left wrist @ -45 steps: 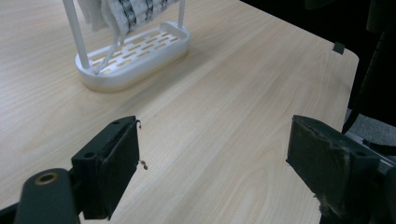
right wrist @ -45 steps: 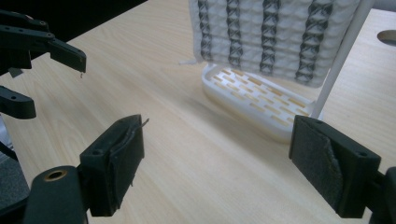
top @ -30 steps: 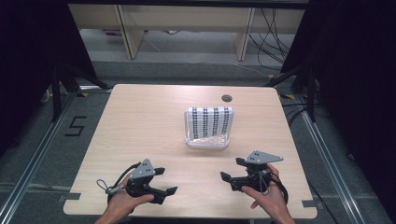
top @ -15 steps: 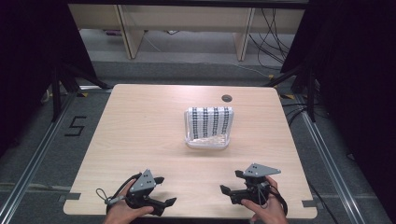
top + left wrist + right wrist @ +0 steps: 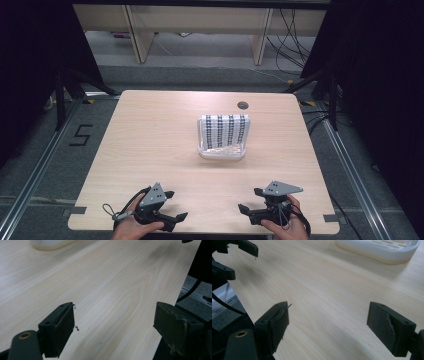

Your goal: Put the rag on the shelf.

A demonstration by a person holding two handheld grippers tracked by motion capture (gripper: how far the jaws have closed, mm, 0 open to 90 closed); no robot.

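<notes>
A white slotted tray [image 5: 222, 152] sits at the middle of the wooden table [image 5: 150, 140], and a black-and-white patterned cloth [image 5: 224, 131] lies in it. My left gripper [image 5: 176, 205] is near the table's front edge on the left, open and empty. My right gripper [image 5: 249, 199] is near the front edge on the right, also open and empty. In the left gripper view the gripper [image 5: 115, 327] has its jaws wide apart over bare wood, with the tray's rim [image 5: 50, 243] far off. In the right gripper view the gripper [image 5: 328, 325] stands the same way, with the tray [image 5: 382, 250] beyond it and the left gripper [image 5: 242, 247] at the upper left.
A round cable hole [image 5: 243, 105] lies in the tabletop behind the tray. Dark curtains stand on both sides, and wooden furniture legs [image 5: 135, 35] and cables [image 5: 290, 30] are on the floor beyond the far edge. The table's front edge is just under both hands.
Both hands have drawn their grippers back toward the table's front edge. The jaws stay open, and the tray and cloth have not moved.
</notes>
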